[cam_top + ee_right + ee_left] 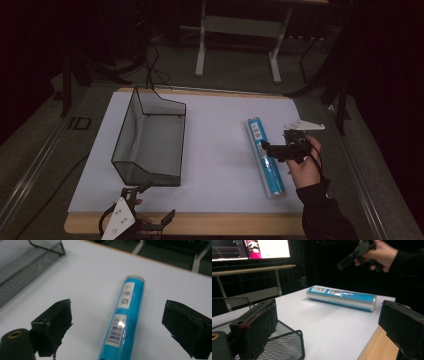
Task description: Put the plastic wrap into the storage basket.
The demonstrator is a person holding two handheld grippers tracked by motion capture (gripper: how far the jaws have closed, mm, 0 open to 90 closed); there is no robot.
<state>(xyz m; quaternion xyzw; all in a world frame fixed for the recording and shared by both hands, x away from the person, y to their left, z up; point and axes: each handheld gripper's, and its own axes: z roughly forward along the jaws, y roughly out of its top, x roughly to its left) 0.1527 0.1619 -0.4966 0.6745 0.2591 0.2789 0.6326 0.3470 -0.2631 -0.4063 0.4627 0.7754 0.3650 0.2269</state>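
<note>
The counter (210, 135) in front of me carries a white sheet over a wooden top; the wood shows as a strip along the near edge.

On the left half of the sheet stands a black wire-mesh tray (150, 142). Its long axis runs near to far. Its left wall is high, and the side facing right is low. Nothing lies inside the tray.

On the right half of the sheet lies a blue roll (265, 156) wrapped in clear film, with white labels on its far portion. It rests on its side. Its long axis runs near to far, and the far end is tilted slightly to the left. The near end lies close to the near edge of the sheet. The roll and the tray are well apart.

My right tongs (274, 150) are held in my right hand (306, 167) just above the middle of the roll. In the right gripper view the jaws stand wide, one on each side of the roll (123, 320), and neither jaw touches it.

My left tongs (155, 202) are at the near edge of the counter, just near of the tray's near end. The jaws stand wide and hold nothing.
</note>
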